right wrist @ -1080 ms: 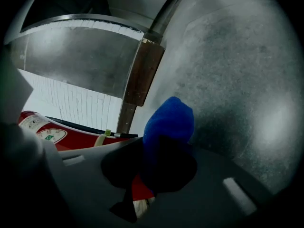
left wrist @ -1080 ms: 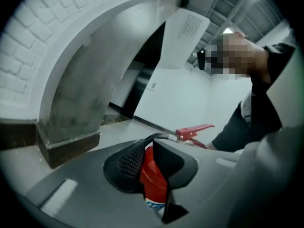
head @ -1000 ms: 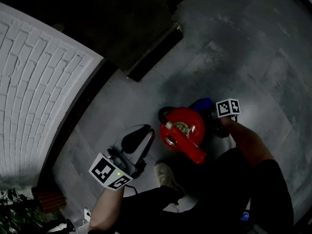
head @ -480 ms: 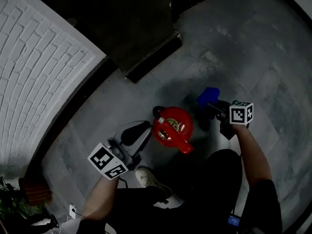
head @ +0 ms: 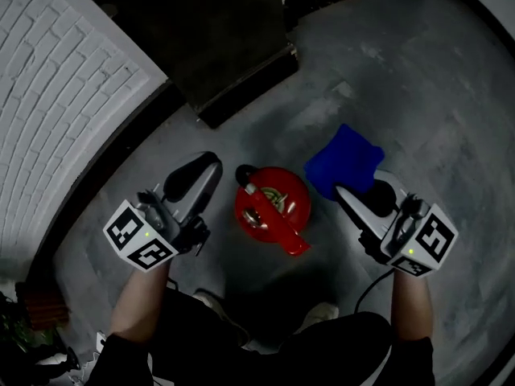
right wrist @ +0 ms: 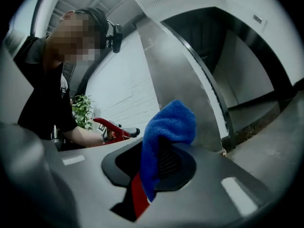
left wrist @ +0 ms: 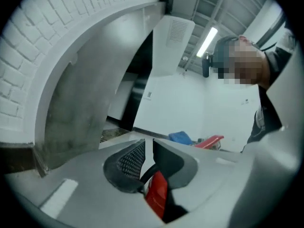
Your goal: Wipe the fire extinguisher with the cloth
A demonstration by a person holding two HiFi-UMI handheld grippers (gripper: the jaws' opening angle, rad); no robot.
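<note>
A red fire extinguisher (head: 272, 207) stands upright on the grey floor, seen from above, with its red lever pointing toward me. My right gripper (head: 348, 191) hovers just right of it, shut on a blue cloth (head: 346, 161) that bulges past the fingertips. The right gripper view has the cloth (right wrist: 171, 125) draped over the jaws of this gripper (right wrist: 159, 148), with the extinguisher's lever (right wrist: 111, 128) behind. My left gripper (head: 205, 167) hangs left of the extinguisher, apart from it. The left gripper view shows this gripper (left wrist: 148, 148) with only a thin empty slit between its jaws.
A white brick wall (head: 56, 95) curves along the left. A dark door panel with a raised threshold (head: 241, 87) lies beyond the extinguisher. Grey floor (head: 426, 79) spreads to the right. A potted plant (right wrist: 83, 110) stands by the wall. My shoes (head: 322, 316) are just below the extinguisher.
My right gripper has risen from low beside the extinguisher and rolled, bringing the blue cloth up with it. My left gripper has shifted up and left in the picture.
</note>
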